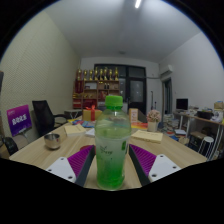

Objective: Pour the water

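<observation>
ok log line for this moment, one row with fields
phase: grasp | gripper: shut on clear plastic bottle with green cap | bottle: upright, not tilted | small metal bowl: on wooden table, beyond left finger | pour: not begun

No text can be read. The label on the green bottle [112, 140] and the purple sign [19, 118] at the wall are too small.
</observation>
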The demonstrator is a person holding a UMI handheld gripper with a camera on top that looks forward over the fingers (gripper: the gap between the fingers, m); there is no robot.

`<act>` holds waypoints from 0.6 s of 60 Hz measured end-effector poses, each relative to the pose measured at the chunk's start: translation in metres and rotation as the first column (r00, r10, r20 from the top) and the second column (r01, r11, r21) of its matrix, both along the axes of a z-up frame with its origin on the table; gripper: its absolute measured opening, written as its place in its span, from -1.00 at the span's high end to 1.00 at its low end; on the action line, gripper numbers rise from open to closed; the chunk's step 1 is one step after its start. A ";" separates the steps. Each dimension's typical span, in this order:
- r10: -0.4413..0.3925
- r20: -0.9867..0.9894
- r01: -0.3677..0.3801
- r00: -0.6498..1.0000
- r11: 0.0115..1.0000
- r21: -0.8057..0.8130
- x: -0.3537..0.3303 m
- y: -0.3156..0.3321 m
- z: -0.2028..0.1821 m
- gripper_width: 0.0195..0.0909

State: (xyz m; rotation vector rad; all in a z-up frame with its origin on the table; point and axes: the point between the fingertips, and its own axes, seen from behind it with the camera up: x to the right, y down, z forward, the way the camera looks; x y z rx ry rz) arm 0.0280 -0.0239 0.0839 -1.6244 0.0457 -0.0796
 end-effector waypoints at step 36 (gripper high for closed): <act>-0.026 0.358 0.025 0.934 1.000 0.009 -0.012 0.036 0.036 0.59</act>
